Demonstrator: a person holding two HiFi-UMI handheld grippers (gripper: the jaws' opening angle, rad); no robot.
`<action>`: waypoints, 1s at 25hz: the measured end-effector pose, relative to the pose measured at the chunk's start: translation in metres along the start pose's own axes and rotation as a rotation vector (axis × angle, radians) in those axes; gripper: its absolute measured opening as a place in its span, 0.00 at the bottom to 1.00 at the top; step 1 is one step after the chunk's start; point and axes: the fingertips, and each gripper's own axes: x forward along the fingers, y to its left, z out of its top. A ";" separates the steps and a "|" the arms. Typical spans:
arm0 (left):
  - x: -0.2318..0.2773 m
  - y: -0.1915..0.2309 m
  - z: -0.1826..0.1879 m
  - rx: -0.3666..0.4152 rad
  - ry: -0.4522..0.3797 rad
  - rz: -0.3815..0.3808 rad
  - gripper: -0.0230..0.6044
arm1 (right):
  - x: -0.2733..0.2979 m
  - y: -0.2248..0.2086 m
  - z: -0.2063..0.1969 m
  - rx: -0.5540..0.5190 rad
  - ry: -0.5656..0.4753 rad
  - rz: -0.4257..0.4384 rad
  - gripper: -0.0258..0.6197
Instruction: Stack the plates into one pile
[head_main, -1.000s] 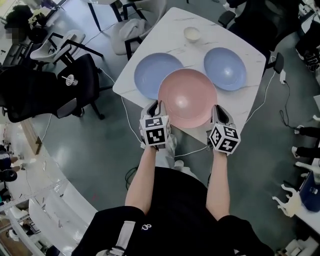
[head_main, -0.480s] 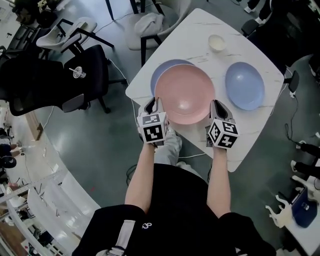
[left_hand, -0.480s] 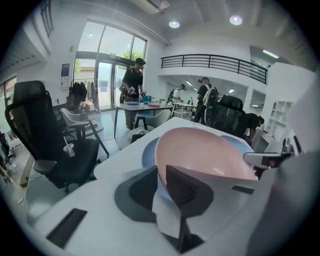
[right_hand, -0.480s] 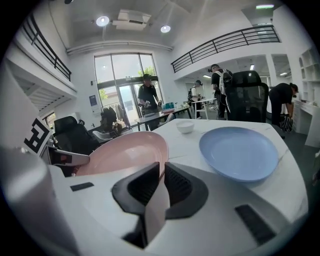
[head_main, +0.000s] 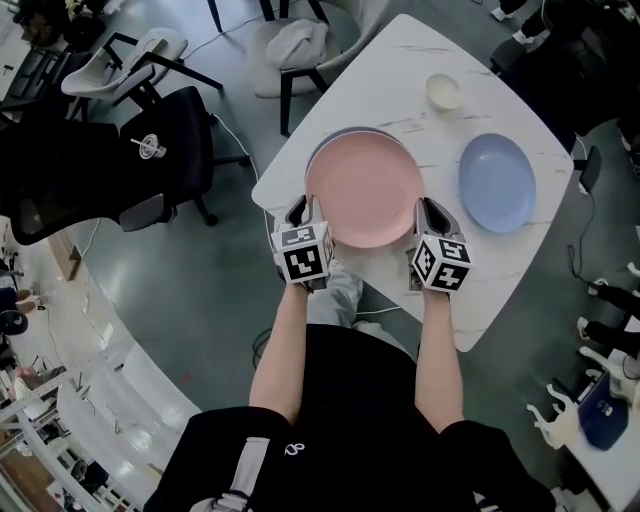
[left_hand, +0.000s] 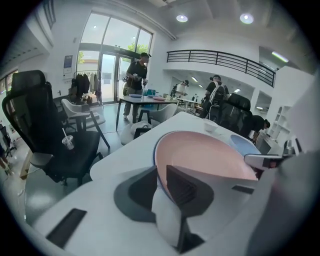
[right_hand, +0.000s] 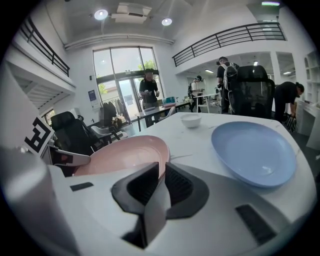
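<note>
You can pass over bare table (head_main: 437, 150) between the pink plate (head_main: 365, 190) and blue plate (head_main: 497, 183). A small bowl (head_main: 443, 92) guards the far corner.

Your pink plate (head_main: 365, 190) reads a soft salmon pink, plain, no pattern on it. A thin sliver of periwinkle shows at its top edge, and that's the lower blue plate (head_main: 340, 133). The right-hand blue plate (head_main: 497, 183) is the same pale periwinkle, also plain. The small bowl (head_main: 443, 92) is cream. The surface (head_main: 400, 55) is white with faint grey marble veins. Your left tongs (head_main: 305, 207) and right tongs (head_main: 432, 208) are pale grey-white with ribbed black pads (right_hand: 177, 185), and each carries bold black-and-white square markers. The floor (head_main: 200, 290) is dull grey-green, the office chair (head_main: 165, 160) is black, and your top (head_main: 360, 400) is black too.
</note>
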 end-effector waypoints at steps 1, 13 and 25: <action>0.003 0.001 -0.001 -0.009 0.000 0.000 0.16 | 0.003 0.000 0.000 -0.012 0.003 0.000 0.12; 0.023 0.006 -0.005 -0.113 0.028 -0.078 0.25 | 0.022 -0.001 -0.010 0.017 0.057 0.031 0.21; 0.043 0.003 -0.003 -0.100 0.065 -0.107 0.19 | 0.037 -0.001 -0.012 0.119 0.068 0.087 0.21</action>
